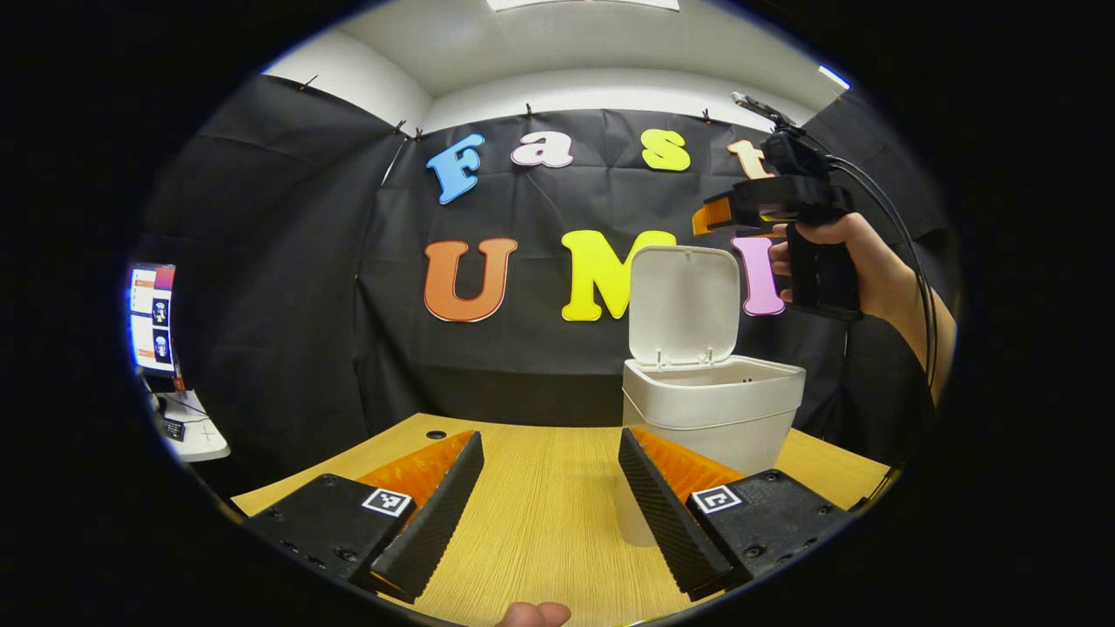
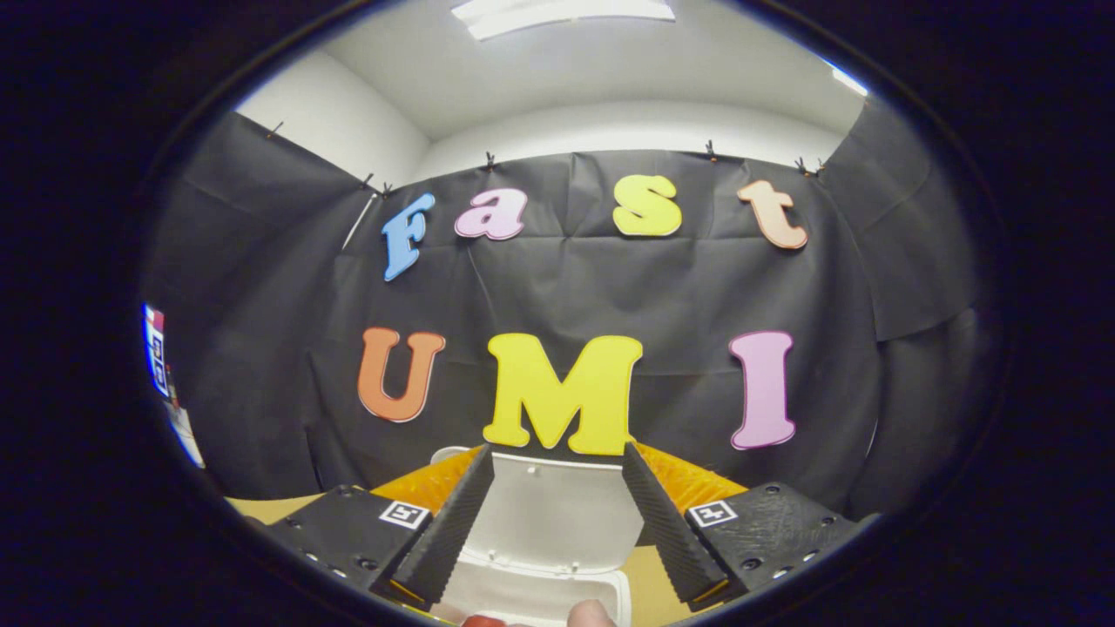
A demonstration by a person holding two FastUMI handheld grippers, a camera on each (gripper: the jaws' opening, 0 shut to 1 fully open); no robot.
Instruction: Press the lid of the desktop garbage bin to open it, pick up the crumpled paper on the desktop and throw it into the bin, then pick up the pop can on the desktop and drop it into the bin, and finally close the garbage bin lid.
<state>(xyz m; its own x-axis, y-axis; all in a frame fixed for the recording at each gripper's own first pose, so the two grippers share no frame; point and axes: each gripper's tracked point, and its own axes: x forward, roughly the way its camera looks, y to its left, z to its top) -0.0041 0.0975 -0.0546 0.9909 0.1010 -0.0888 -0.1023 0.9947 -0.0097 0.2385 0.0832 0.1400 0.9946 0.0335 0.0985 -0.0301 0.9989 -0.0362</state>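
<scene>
The lid (image 2: 557, 514) of the white bin (image 1: 710, 409) is standing upright on its hinge at the bin's back edge, and it is sitting low in the centre of the right gripper view, straight ahead between that gripper's spread, empty fingers. So the right gripper (image 2: 557, 522) is the nearer one, hovering above the bin; closing probably means pushing the lid forward and down. The left gripper (image 1: 549, 505) is gaping open and empty over the wooden desk (image 1: 540, 522), the bin lying at centre right of its frame.
</scene>
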